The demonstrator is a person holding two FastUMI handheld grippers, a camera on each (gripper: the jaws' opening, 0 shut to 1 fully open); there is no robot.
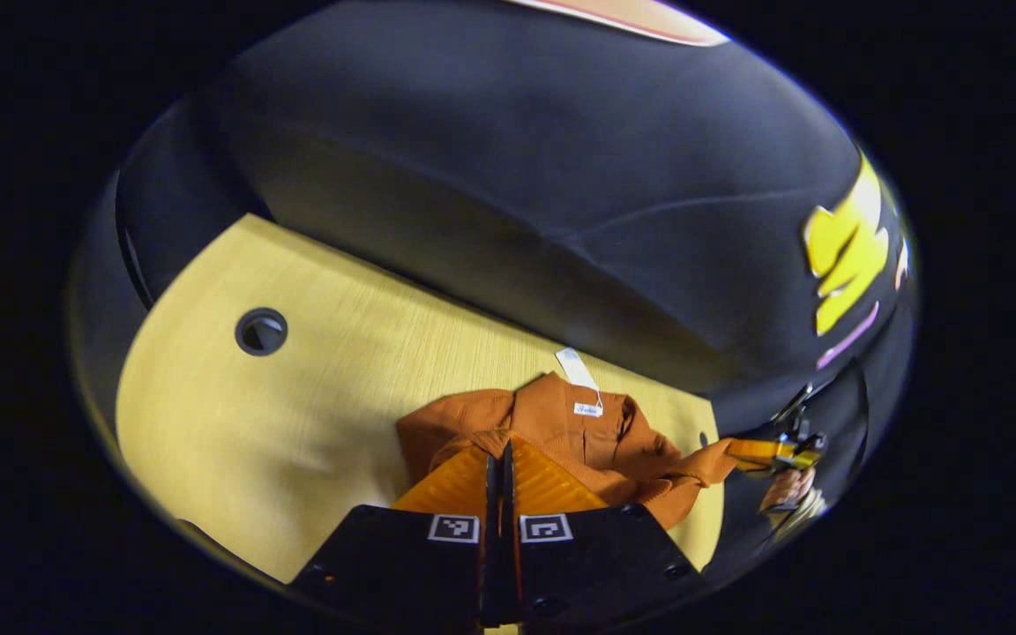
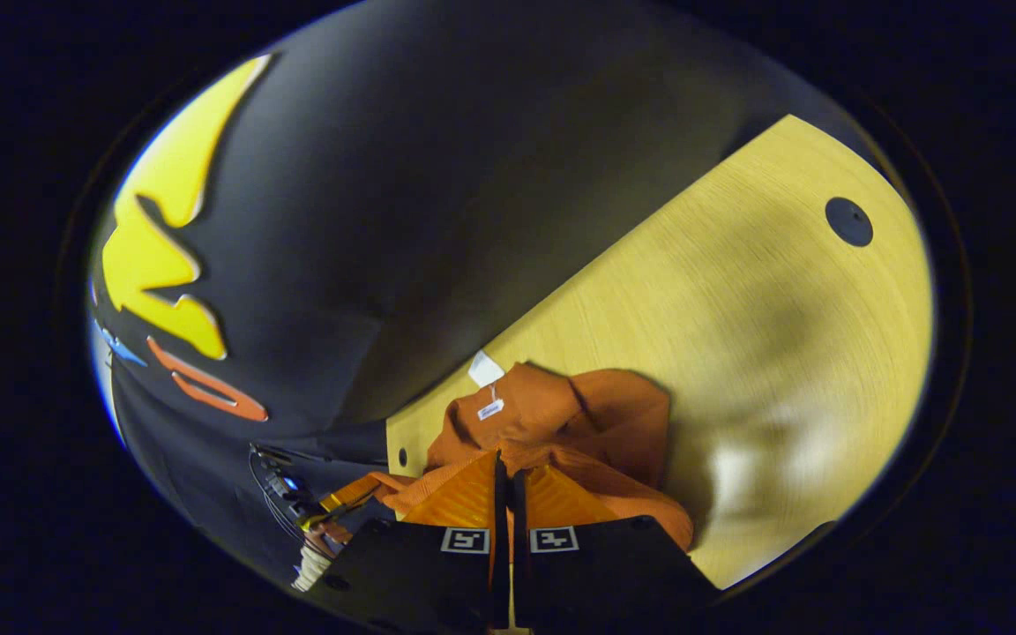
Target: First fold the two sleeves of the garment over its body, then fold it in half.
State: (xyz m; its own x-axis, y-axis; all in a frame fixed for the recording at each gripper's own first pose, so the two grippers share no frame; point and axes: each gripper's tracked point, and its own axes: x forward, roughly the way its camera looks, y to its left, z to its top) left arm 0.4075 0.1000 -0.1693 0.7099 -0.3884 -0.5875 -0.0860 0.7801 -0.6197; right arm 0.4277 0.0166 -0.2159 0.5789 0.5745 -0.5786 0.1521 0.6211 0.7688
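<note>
In the left gripper view, the orange garment (image 1: 561, 432) lies bunched on the table (image 1: 296, 414), its tag (image 1: 577, 366) pointing toward the wall. The left gripper (image 1: 498, 463) has its fingers nearly together with only a thin slit between them, seemingly pinching a fold of cloth, though the blur makes that hard to confirm. Farther right, the other gripper pulls a strip of fabric out past the table's edge.

In the right gripper view, the right gripper (image 2: 505, 476) is likewise almost closed over the cloth. I judge the final fold in half is in hand. The next move calls for carrying both held edges together across the body and laying them down evenly.
</note>
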